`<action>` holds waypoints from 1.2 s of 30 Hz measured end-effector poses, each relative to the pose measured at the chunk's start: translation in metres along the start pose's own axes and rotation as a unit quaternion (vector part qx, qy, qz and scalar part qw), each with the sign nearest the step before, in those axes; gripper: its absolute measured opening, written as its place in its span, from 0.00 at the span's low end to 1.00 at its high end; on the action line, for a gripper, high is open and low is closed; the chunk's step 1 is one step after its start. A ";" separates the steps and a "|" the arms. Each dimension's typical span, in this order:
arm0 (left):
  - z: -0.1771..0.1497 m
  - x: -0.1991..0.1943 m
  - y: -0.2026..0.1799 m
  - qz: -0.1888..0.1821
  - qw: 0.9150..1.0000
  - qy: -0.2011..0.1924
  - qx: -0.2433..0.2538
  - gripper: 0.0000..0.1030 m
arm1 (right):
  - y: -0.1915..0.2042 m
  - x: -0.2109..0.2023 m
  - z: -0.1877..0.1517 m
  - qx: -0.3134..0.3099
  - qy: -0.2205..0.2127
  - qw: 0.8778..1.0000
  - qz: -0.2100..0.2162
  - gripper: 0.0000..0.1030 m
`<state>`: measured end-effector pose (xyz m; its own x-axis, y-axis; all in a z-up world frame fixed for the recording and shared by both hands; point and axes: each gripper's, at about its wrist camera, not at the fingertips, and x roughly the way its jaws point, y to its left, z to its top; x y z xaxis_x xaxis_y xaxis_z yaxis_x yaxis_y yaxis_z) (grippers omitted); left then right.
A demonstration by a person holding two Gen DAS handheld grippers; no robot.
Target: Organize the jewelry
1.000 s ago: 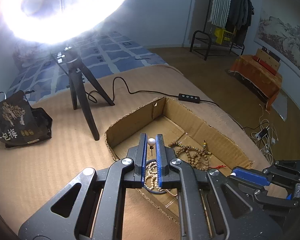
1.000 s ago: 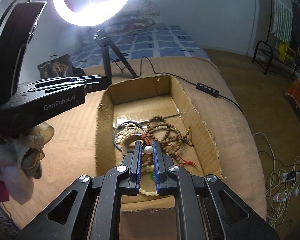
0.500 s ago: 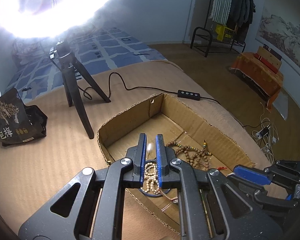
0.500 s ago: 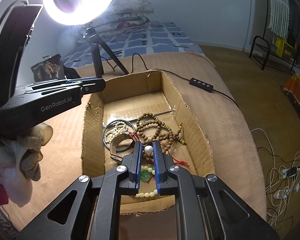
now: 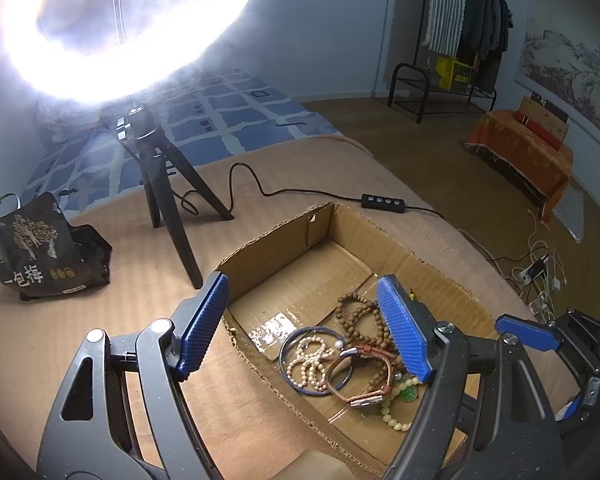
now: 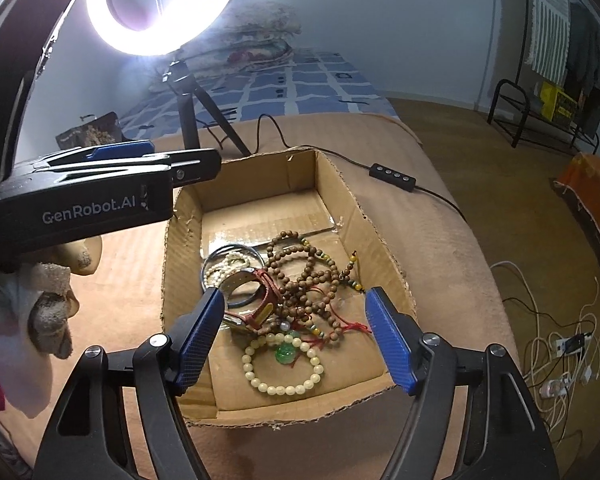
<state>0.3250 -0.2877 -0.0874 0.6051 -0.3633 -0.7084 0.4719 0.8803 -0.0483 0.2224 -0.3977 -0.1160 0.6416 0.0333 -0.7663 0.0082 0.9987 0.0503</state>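
A shallow cardboard box [image 5: 384, 240] [image 6: 384, 248] on the tan bed cover holds a pile of jewelry: brown wooden bead strings [image 6: 304, 276] [image 5: 360, 316], a pale bead bracelet with a green stone [image 6: 283, 364] [image 5: 404, 396], a red-strapped watch [image 6: 259, 300] [image 5: 360, 376], a blue bangle around pearl strands [image 5: 312, 356] [image 6: 227, 260]. A small pearl earring [image 5: 338, 344] lies on the pile; another pearl [image 6: 285, 325] lies by the watch. My left gripper [image 5: 304, 316] is open and empty above the box. My right gripper [image 6: 291, 328] is open and empty above the pile.
A ring light on a black tripod [image 5: 167, 200] [image 6: 187, 120] stands behind the box, its cable and switch [image 5: 382, 202] [image 6: 392, 172] running right. A dark snack bag [image 5: 35, 248] lies at left. Chargers and cables [image 6: 560, 344] lie on the floor right.
Both grippers were shut on small pearl earrings; both have now opened wide and the pearls lie in the box. The left gripper shifted slightly.
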 end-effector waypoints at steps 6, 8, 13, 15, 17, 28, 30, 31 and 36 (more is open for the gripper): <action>-0.002 -0.009 -0.001 0.005 1.000 0.000 0.000 0.77 | 0.002 -0.005 -0.001 0.000 0.001 1.000 -0.017 0.71; -0.002 -0.014 0.000 0.006 1.000 -0.002 -0.001 0.77 | 0.003 -0.008 -0.001 -0.002 -0.001 1.000 -0.022 0.71; -0.004 -0.030 0.003 0.011 1.000 -0.008 0.000 0.78 | 0.005 -0.017 0.000 -0.001 -0.008 1.000 -0.025 0.71; -0.004 -0.037 0.004 0.013 1.000 -0.011 -0.002 0.78 | 0.007 -0.023 0.001 -0.002 -0.013 1.000 -0.026 0.71; -0.005 -0.047 0.006 0.015 1.000 -0.014 -0.003 0.78 | 0.009 -0.030 0.001 -0.004 -0.018 0.999 -0.027 0.71; -0.010 -0.115 0.022 0.027 0.998 -0.050 -0.015 0.78 | 0.027 -0.073 0.003 -0.024 -0.053 0.998 -0.036 0.71; -0.013 -0.132 0.027 0.029 0.998 -0.059 -0.018 0.78 | 0.030 -0.082 0.002 -0.026 -0.059 0.997 -0.036 0.71; -0.014 -0.137 0.028 0.029 0.997 -0.062 -0.019 0.78 | 0.033 -0.087 0.001 -0.028 -0.062 0.997 -0.037 0.71; -0.027 -0.173 0.039 0.022 0.996 -0.076 -0.036 0.78 | 0.045 -0.109 -0.003 -0.042 -0.079 0.995 -0.041 0.72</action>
<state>0.2211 -0.1820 0.0142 0.7165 -0.3617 -0.5964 0.3991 0.9138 -0.0747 0.1507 -0.3568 -0.0319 0.7546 -0.0474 -0.6545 0.0047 0.9977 -0.0669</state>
